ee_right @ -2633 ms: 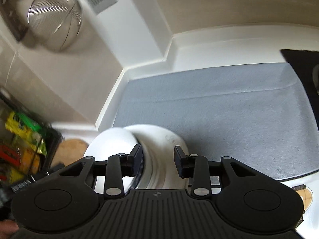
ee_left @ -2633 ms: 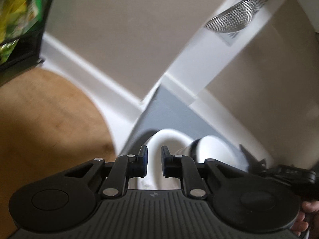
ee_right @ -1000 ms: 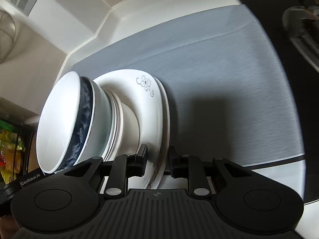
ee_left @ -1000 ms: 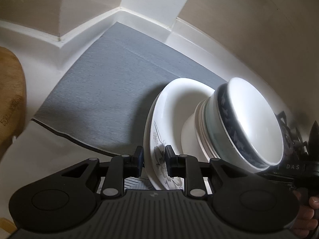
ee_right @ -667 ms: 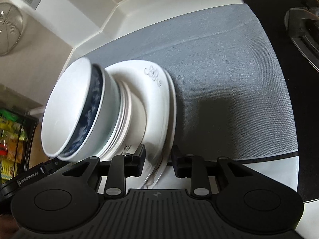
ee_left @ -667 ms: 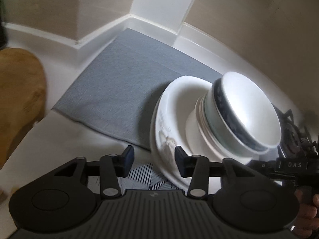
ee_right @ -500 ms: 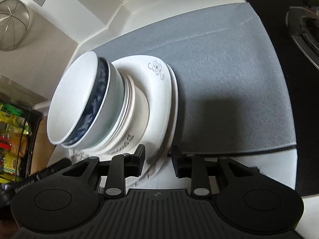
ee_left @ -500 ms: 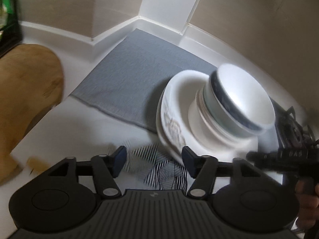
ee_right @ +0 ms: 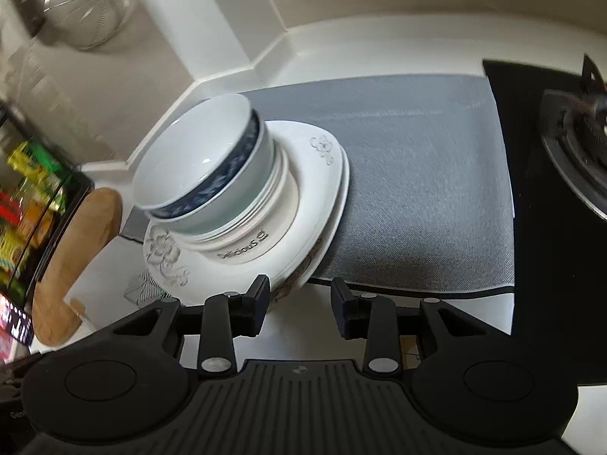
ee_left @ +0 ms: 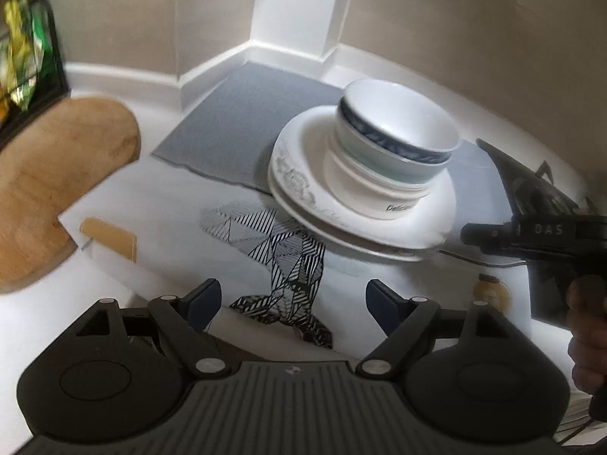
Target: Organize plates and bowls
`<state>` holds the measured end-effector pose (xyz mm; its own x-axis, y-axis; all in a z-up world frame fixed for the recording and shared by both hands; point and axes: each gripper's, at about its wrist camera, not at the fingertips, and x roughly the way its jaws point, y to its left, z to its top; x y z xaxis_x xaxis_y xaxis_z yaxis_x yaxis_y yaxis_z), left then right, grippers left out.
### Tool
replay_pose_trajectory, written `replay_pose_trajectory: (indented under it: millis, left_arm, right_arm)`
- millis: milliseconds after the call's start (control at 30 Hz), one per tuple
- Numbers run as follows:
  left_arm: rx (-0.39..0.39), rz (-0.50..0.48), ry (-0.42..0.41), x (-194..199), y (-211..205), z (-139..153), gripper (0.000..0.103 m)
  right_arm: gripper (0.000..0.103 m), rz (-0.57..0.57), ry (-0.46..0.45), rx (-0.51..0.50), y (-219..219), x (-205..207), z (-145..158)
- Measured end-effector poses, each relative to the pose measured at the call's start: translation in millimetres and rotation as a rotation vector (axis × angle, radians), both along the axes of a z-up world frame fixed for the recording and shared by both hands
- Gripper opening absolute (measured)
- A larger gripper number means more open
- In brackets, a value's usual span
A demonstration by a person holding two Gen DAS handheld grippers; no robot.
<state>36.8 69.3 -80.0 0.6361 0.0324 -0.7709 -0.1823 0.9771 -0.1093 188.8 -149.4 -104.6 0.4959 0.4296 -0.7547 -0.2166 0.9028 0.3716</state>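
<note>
Counter (ee_left: 159, 204): white, and it's carrying everything here.
Grey mat (ee_right: 417, 174): spread flat towards the back corner, stove just to its right.
Plates (ee_right: 315, 197): stacked near the counter's front, part on the mat's front edge, part on bare counter.
Bowls (ee_right: 212, 167): nested on the plates, the blue-banded one on top.
Left gripper (ee_left: 292, 303): jaws wide and opening, nothing between them, well short of the plates.
Right gripper (ee_right: 299, 299): jaws opening, plate rim just ahead of the gap, pads not pressing it.
</note>
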Motion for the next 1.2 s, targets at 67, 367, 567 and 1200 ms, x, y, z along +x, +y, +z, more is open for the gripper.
replay_pose_trajectory:
  millis: [67,367,567,1200]
  left_arm:
    - [0.021,0.003,-0.026,-1.0,-5.4,4.7,0.09]
    - [0.102,-0.024,-0.102,-7.3,-26.1,23.7,0.09]
    - [0.099,-0.054,-0.102,1.5,-24.6,25.9,0.09]
    - [0.08,-0.193,-0.097,31.5,4.7,35.7,0.103]
  right_arm:
    - [0.042,0.018,-0.024,-0.014,-0.2,-5.6,3.3]
    - [0.043,0.052,-0.063,-0.041,-6.4,-20.1,5.0]
    - [0.043,0.048,-0.083,-0.064,-7.3,-24.3,11.2]
    - [0.043,-0.026,-0.122,-0.115,28.5,-31.0,45.3]
